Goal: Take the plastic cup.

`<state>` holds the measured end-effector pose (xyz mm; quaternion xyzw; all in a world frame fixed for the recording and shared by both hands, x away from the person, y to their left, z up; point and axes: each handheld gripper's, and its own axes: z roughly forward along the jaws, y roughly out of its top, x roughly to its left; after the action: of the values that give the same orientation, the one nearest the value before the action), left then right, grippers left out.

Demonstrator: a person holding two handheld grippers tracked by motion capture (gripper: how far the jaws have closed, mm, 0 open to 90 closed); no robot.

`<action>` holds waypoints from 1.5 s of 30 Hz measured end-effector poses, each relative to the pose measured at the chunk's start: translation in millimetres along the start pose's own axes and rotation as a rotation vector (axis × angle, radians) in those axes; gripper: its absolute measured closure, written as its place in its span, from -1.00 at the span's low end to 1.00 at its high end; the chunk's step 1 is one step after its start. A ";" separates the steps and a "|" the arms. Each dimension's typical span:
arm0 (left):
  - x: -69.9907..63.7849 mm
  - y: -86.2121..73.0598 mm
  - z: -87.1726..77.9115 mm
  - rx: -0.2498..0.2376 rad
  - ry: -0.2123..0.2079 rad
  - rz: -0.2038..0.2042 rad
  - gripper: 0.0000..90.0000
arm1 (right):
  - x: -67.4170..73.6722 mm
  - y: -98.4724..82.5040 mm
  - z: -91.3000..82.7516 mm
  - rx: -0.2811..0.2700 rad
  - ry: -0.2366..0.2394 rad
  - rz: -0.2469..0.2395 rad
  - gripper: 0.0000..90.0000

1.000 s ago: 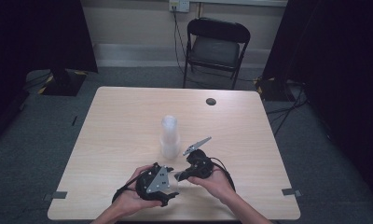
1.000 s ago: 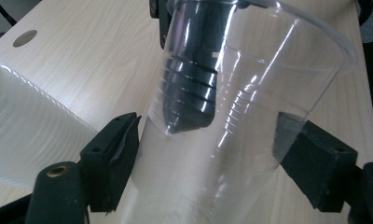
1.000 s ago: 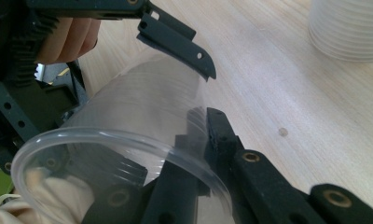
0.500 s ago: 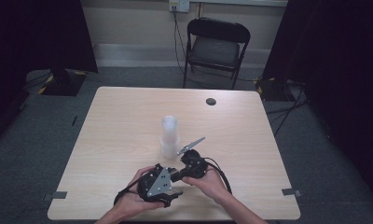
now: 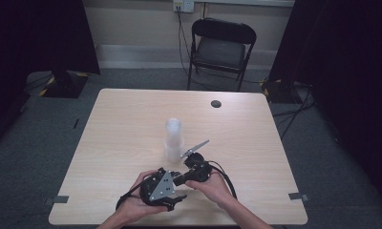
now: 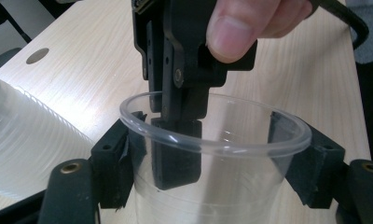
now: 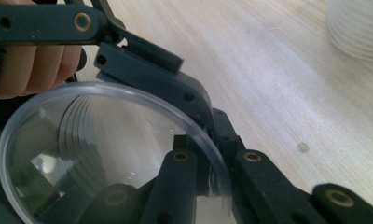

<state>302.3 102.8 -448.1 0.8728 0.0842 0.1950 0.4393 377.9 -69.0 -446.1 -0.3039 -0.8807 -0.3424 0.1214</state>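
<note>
Pale wood formed the worktop [image 5: 132,124], with a folding chair [image 5: 221,47] beyond its far edge and dark curtains at both sides. Near the front edge, two hands brought both grippers together around one clear plastic cup [image 6: 212,154]. The left gripper [image 6: 212,163] straddled the cup from outside, one black finger [image 6: 111,163] on each side of the wall just below the rim; its fingers had just been closing, and the pads lay against or just beside the plastic, contact not certain. The right gripper [image 5: 186,177] reached over the rim, its fingers [image 6: 175,149] narrowed to a pinch on the cup wall, one inside and one outside. A stack of clear cups [image 5: 173,139] stood upright mid-worktop, just beyond the grippers.
</note>
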 end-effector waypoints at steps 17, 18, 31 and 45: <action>4.8 -7.3 -1.5 -0.024 0.018 -0.071 -0.34 | -3.3 -1.4 -4.4 -0.072 0.008 0.024 0.82; 5.0 -7.8 -1.3 -0.021 0.018 -0.071 -0.33 | -3.4 -1.4 -5.1 -0.075 0.007 0.023 0.81; 12.2 -13.4 -2.1 -0.026 0.008 -0.158 -0.33 | -4.6 -0.6 -10.0 -0.111 -0.010 0.023 0.66; 20.6 -17.1 -2.2 -0.058 0.020 -0.244 -0.33 | -6.2 3.4 -15.8 -0.161 -0.033 0.001 0.60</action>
<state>320.5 121.2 -455.1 0.8409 0.1888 0.1513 0.4841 384.9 -80.5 -435.3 -0.3187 -0.8521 -0.4070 0.0820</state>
